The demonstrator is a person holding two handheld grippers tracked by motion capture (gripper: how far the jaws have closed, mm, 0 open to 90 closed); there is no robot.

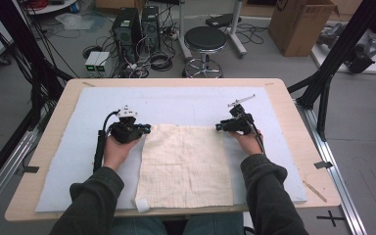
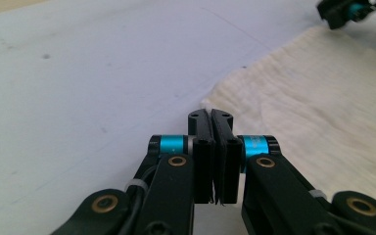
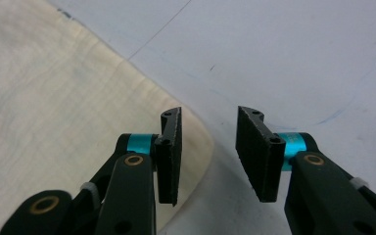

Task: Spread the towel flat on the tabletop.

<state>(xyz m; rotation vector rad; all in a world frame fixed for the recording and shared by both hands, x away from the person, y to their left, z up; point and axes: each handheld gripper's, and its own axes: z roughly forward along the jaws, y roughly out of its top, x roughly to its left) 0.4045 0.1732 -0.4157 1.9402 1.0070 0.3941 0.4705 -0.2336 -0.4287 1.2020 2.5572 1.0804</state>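
We find the left gripper point(image 2: 210, 117) clamped shut at the cloth's point(image 1: 186, 164) far left corner — right gripper point(image 3: 208, 132) parted, straddling its far right corner, nothing pinched

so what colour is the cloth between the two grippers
Cream, with a faint grid of thin lines; the cloth shows best in the high view.

Lab or robotics workspace. Wooden desk point(image 1: 293, 147) with pale foam mat point(image 1: 176, 105) on top. Beyond desk: two computer towers point(image 1: 136, 29) amid tangled cables point(image 1: 156, 61), round black stool point(image 1: 205, 41), open cardboard box point(image 1: 301, 24). Black metal frame struts point(image 1: 340, 46) beside desk. Bare grey floor point(image 1: 274, 63).
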